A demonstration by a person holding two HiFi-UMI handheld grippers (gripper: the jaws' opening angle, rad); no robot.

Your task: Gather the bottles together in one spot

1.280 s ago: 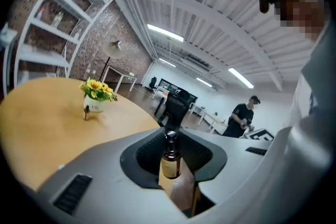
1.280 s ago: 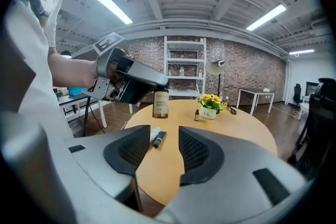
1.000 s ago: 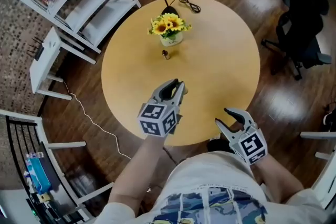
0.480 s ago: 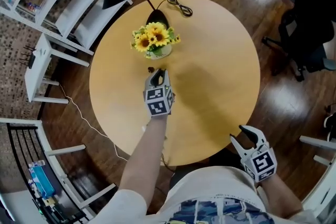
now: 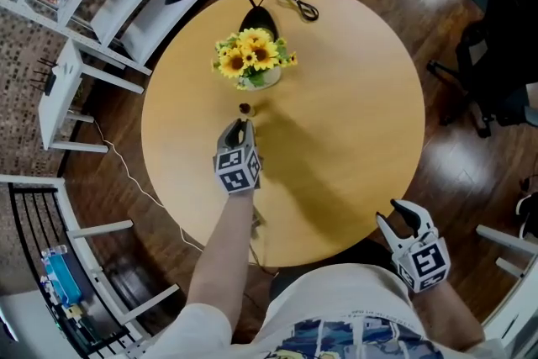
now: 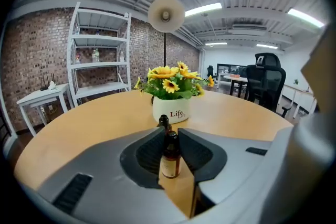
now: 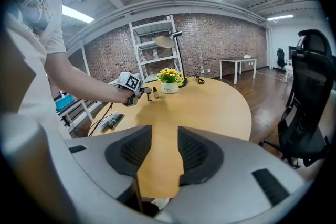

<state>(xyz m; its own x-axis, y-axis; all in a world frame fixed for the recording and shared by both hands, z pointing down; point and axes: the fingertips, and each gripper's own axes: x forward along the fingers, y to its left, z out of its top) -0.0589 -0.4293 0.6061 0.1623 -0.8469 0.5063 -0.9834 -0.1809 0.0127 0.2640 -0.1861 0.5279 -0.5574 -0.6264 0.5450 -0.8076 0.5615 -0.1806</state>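
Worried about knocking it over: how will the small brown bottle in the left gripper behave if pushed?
The brown bottle is tall and narrow, so it probably tips easily. It looks like glass: likely rigid, smooth, maybe slippery in the left gripper.

The right half of the tabletop (image 5: 361, 97) is wide open: bare wood from near rim to far rim, room to come in from any side. Centre-left is tight. The sunflower pot (image 5: 252, 61) stands just behind a small brown bottle (image 5: 245, 108), with the lamp base (image 5: 256, 23) right behind the pot and its stem leaning out over the left rim. A coiled cable (image 5: 298, 2) lies at the far edge. The left hand-held gripper (image 5: 239, 127), clamped on a second bottle (image 6: 170, 153), and its forearm (image 5: 223, 256) fill the near-left lane.
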